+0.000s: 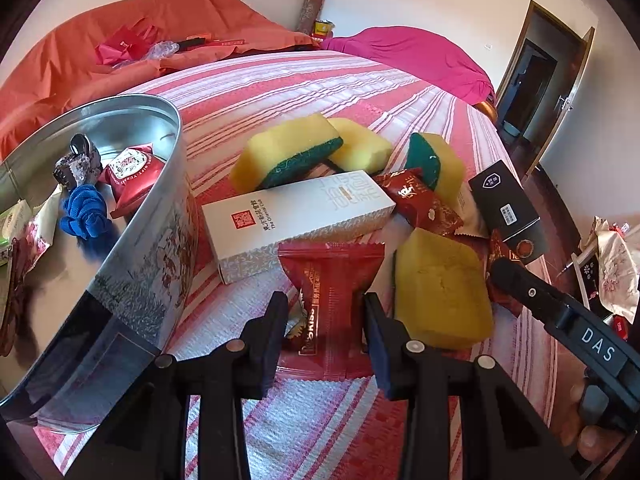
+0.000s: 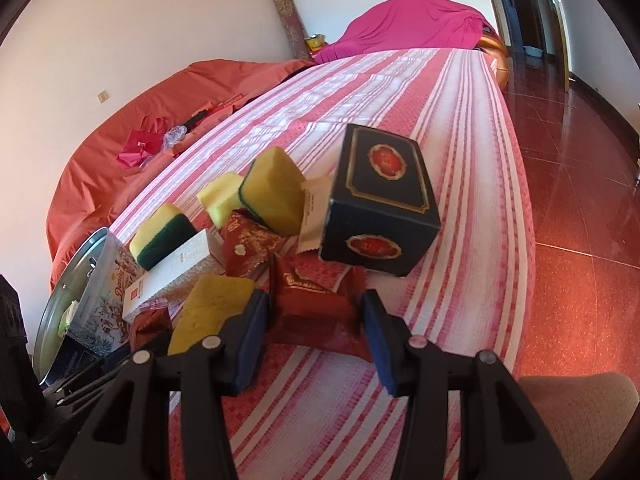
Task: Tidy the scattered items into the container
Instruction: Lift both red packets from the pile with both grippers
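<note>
**Both grippers closing in on red packets**

Striped bedding (image 1: 304, 92) is serving as the work surface, and the clutter is lying in one heap beside the tin (image 1: 132, 264).

Nearest me, the left gripper (image 1: 326, 320) is hanging with its jaws apart, one on each side of a flat red packet (image 1: 332, 280) that is lying on the cloth; the pads seem not to be pressing it yet. Straddling it this way looks like the line-up for a pinch across its narrow width. The right gripper (image 2: 312, 320) is doing the same over a puffier red pouch (image 2: 312, 304), jaws apart and bracketing it, though I cannot tell whether the pads are touching.

Just beside the left packet, a yellow sponge (image 1: 440, 292) is lying flat. Behind it, a white box (image 1: 296, 220) is resting lengthwise, with more sponges (image 1: 288, 152) leaning over its far edge. A dark box (image 2: 380, 204) is tilting on the heap's right side, propped on wrappers.

Off to the left, the tin is standing open and already holding a blue cloth (image 1: 84, 212) and a red packet, so it is sitting close enough for a short carry. Most items are waiting outside it, so I would judge the tidying to be in its early part.
</note>
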The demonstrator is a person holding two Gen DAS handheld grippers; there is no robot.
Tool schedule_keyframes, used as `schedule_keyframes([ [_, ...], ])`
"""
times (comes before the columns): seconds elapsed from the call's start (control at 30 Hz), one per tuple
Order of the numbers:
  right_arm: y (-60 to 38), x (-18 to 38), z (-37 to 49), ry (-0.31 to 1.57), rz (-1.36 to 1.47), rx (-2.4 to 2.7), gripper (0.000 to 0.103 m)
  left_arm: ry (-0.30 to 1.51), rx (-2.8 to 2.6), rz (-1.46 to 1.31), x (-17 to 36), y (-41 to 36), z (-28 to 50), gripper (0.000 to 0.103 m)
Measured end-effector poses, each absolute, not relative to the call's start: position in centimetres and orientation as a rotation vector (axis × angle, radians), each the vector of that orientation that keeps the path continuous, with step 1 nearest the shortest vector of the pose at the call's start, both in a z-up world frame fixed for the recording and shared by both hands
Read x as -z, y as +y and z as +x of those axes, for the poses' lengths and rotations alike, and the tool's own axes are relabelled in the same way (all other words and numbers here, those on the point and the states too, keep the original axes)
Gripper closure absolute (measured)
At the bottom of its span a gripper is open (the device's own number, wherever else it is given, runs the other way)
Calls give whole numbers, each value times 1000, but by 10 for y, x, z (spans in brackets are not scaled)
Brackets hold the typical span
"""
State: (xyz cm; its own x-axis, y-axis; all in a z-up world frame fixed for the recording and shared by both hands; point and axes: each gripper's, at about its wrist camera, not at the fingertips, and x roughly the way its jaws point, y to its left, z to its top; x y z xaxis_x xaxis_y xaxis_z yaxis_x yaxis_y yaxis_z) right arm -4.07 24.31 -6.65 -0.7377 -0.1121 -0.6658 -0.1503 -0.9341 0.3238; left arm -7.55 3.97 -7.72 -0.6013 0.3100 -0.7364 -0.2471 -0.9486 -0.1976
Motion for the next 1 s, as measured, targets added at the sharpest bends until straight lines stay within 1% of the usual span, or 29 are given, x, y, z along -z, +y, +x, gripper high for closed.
schedule_keyframes([
  [0.27, 232, 61, -43, 485, -1127, -2892, 54, -91, -2564, -1201, 77, 40, -76, 62],
  [0.53, 234, 59, -45, 496, -1125, -2889, 54, -79, -2572, -1196, 76, 39, -76, 62],
  [0.67, 233, 58, -44, 483, -1115, -2896, 54, -58, -2601, -1145, 70, 40, -70, 68],
  [0.87, 233, 60, -45, 490, -1121, -2893, 54, 6, -2597, -1105, 67, 49, -65, 68],
  [1.0, 234, 58, -41, 503, -1093, -2910, 54, 7, -2617, -1056, 61, 50, -59, 68],
])
